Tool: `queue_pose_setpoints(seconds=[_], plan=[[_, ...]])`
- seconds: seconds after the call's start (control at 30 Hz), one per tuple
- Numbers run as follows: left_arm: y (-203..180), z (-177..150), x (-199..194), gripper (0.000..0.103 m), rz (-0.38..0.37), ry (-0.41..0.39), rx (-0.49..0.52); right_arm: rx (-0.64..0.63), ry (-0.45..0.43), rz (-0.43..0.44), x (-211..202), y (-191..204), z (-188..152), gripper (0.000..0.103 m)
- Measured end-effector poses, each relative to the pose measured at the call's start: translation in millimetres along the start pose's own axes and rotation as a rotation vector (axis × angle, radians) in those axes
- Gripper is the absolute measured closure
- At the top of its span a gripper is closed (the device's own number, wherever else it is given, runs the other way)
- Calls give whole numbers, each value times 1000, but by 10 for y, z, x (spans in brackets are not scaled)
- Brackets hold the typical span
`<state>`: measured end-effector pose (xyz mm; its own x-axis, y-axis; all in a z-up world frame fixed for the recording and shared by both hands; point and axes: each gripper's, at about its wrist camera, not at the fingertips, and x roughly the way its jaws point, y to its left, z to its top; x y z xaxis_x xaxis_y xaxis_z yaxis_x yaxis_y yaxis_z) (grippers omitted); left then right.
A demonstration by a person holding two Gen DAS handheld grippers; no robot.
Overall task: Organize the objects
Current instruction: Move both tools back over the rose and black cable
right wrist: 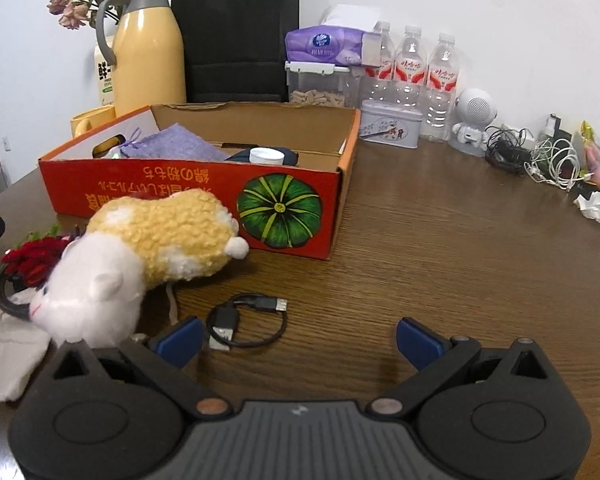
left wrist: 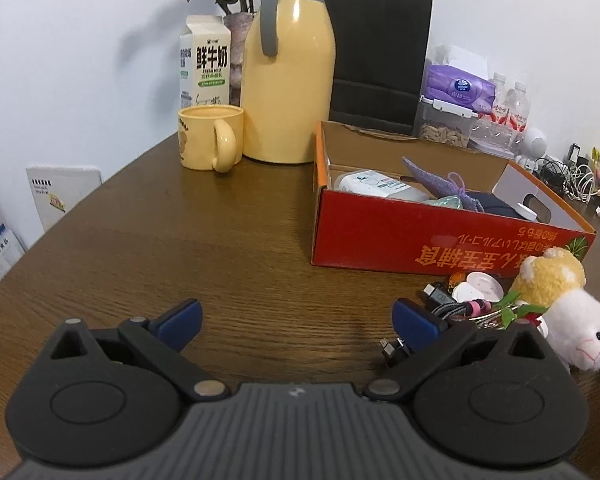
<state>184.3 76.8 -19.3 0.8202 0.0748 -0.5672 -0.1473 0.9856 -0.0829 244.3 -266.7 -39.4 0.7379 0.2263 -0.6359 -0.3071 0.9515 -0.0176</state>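
A dark wooden table (right wrist: 440, 240) stands against a white wall, its far edge crowded with a yellow thermos jug (left wrist: 288, 76), a fresh milk carton (left wrist: 206, 68), a yellow mug (left wrist: 210, 136), a black paper bag (right wrist: 236, 36), a purple tissue pack (right wrist: 326, 44) and three water bottles (right wrist: 410, 68). In the middle sits an open red cardboard box (right wrist: 204, 196) (a green pumpkin printed on its side), already holding a purple sachet (right wrist: 176, 144), a white-capped item and a few other things too jumbled to name.

Just in front of the box lies a plush hamster (right wrist: 140, 256), yellow and white, beside a red knitted thing (right wrist: 34, 258) and a pile of small cables and clips (left wrist: 464, 304). A short black USB cable (right wrist: 248, 320) lies coiled on the bare wood near it.

The left gripper (left wrist: 296, 320) hovers low over empty table, jaws spread wide with nothing between them; its right finger is close to the pile. The right gripper (right wrist: 298, 340) is likewise wide open and empty, its left finger just beside the USB cable and the hamster.
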Motion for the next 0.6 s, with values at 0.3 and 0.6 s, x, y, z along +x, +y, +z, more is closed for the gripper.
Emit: queue_pose_setpoints(seconds=[0.3, 0.6], plan=[[15, -28, 40, 0, -19, 6, -12, -6, -1, -4, 142, 109, 61, 2], [6, -37, 52, 0, -9, 11, -14, 9, -7, 42, 122, 98, 54, 16]])
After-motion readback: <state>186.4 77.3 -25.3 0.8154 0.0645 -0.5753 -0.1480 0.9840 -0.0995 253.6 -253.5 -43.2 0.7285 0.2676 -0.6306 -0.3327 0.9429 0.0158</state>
